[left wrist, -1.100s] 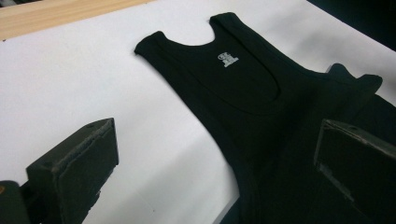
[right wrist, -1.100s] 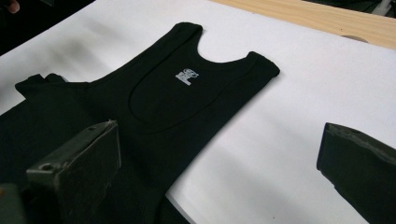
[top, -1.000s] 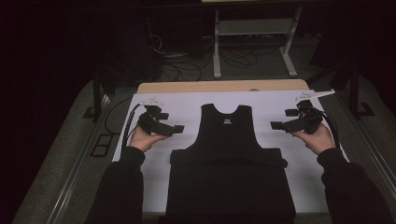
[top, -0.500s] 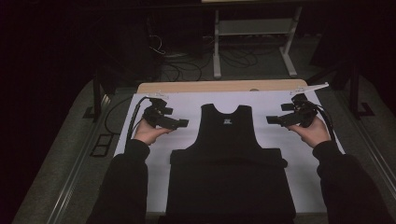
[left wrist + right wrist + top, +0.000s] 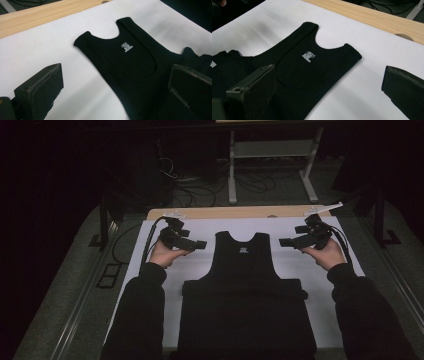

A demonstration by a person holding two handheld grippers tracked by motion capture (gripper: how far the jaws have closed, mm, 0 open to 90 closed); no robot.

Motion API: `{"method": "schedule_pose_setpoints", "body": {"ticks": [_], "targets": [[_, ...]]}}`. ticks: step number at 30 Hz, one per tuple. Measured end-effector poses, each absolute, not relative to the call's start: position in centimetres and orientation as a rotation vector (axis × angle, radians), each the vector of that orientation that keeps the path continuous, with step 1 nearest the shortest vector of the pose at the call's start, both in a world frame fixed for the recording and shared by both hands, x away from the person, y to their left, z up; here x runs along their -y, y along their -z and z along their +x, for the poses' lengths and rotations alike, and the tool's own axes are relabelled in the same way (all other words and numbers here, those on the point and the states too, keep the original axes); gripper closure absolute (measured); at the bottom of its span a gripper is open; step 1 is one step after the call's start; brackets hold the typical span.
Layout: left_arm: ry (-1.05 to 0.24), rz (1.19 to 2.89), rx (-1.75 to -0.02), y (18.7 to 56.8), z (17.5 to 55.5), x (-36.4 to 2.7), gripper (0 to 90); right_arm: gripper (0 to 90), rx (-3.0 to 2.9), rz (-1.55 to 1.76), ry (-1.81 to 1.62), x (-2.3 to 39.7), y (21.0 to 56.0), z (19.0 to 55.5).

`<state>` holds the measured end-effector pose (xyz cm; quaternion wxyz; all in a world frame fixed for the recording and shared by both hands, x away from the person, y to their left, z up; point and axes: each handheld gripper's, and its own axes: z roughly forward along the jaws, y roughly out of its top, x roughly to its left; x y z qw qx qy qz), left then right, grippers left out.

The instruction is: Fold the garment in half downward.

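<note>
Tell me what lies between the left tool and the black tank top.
Only bare white sheet separates the left tool from the black tank top, as the high view shows.

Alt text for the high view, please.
A black tank top lies flat on a white sheet covering the table, straps pointing away. A person's hands hold the left gripper and right gripper open beside the straps, aimed inward.
</note>
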<state>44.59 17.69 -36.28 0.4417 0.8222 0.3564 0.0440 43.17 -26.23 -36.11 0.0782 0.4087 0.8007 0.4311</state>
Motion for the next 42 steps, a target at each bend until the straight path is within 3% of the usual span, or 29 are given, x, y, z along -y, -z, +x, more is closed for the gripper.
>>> {"method": "schedule_pose_setpoints", "body": {"ticks": [21, 42], "targets": [[-0.126, 1.970, -0.936, 37.7, 47.1, -15.1, 0.0, 0.0, -2.407, 1.257, -1.249, 25.1, 37.7, 45.9], [-0.096, 1.984, -1.016, 42.1, 48.9, -13.6, 0.0, 0.0, -2.386, 1.368, -1.237, 24.8, 40.9, 47.8]]}}
